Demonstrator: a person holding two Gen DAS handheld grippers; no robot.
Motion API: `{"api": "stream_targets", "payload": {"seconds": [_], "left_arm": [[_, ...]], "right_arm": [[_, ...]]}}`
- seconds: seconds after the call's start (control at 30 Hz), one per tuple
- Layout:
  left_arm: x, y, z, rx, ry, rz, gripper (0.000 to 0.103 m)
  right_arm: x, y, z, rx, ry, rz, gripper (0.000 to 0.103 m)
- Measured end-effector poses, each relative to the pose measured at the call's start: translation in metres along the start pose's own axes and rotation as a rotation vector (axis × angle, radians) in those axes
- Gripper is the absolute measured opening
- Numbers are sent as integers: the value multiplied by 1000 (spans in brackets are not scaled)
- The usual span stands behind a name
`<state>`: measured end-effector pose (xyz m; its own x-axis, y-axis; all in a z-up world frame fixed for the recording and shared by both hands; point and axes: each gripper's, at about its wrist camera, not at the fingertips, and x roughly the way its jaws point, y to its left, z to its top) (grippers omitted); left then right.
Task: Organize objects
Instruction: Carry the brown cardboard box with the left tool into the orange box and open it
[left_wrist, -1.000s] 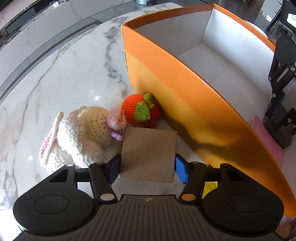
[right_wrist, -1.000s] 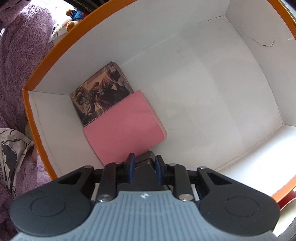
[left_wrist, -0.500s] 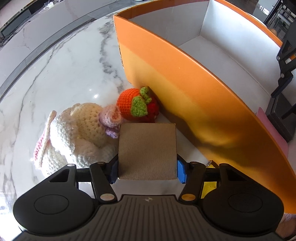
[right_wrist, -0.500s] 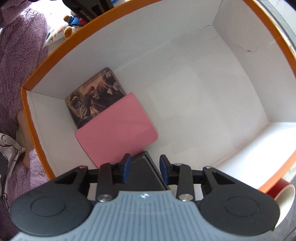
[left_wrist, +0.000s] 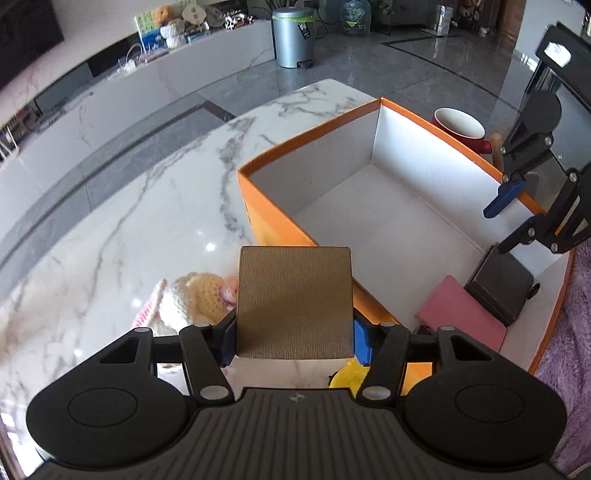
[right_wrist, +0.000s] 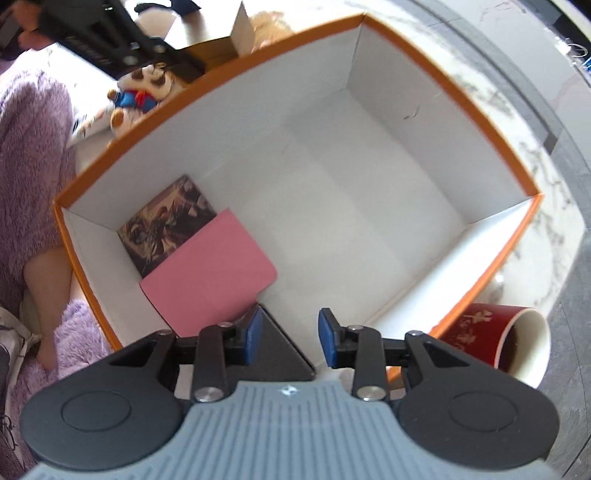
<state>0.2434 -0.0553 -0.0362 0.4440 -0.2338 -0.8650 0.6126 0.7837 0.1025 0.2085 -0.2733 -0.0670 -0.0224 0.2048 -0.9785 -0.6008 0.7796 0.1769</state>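
Observation:
My left gripper (left_wrist: 293, 339) is shut on a brown cardboard box (left_wrist: 293, 301) and holds it up beside the near wall of the orange box (left_wrist: 273, 229). My right gripper (right_wrist: 290, 334) is open and empty above the orange box (right_wrist: 491, 273); it also shows in the left wrist view (left_wrist: 517, 206). Inside lie a picture-covered book (right_wrist: 166, 225), a pink notebook (right_wrist: 210, 275) and a black box (right_wrist: 284, 354), which sits below the open fingers. The pink notebook (left_wrist: 461, 314) and black box (left_wrist: 498, 284) also show in the left wrist view.
A cream crochet doll (left_wrist: 188, 299) lies on the marble table (left_wrist: 147, 192) left of the orange box. A red mug (right_wrist: 506, 339) lies on its side by the box's far side. A small plush toy (right_wrist: 140, 96) sits outside the box. A purple fleece sleeve (right_wrist: 33, 147) is nearby.
My left gripper has lifted the brown box well above the table, and the crochet fruit is now hidden. My right gripper has opened, let go of the black box and risen.

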Motion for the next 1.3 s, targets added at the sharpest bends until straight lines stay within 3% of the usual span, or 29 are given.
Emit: {"api": "stream_targets", "payload": {"seconds": [0.2, 0.47, 0.67, 0.8, 1.0, 1.17, 1.3], "left_arm": [[-18, -46, 25, 105, -65, -81, 68], [60, -110, 30, 222, 119, -220, 68], [107, -120, 20, 222, 270, -230, 68], [114, -120, 23, 235, 307, -231, 68], [111, -114, 22, 247, 307, -252, 69], [103, -101, 23, 175, 303, -291, 70], [94, -94, 21, 165, 282, -330, 70]], "right_arm": [[-9, 13, -3, -19, -44, -39, 35], [-12, 23, -19, -34, -58, -47, 35], [-6, 22, -26, -32, -66, -33, 35], [-2, 17, -27, -13, -79, -13, 35], [-2, 13, -25, -6, -118, 32, 35], [2, 21, -19, -38, -127, 66, 36], [4, 31, -16, -86, -133, 70, 48]]}}
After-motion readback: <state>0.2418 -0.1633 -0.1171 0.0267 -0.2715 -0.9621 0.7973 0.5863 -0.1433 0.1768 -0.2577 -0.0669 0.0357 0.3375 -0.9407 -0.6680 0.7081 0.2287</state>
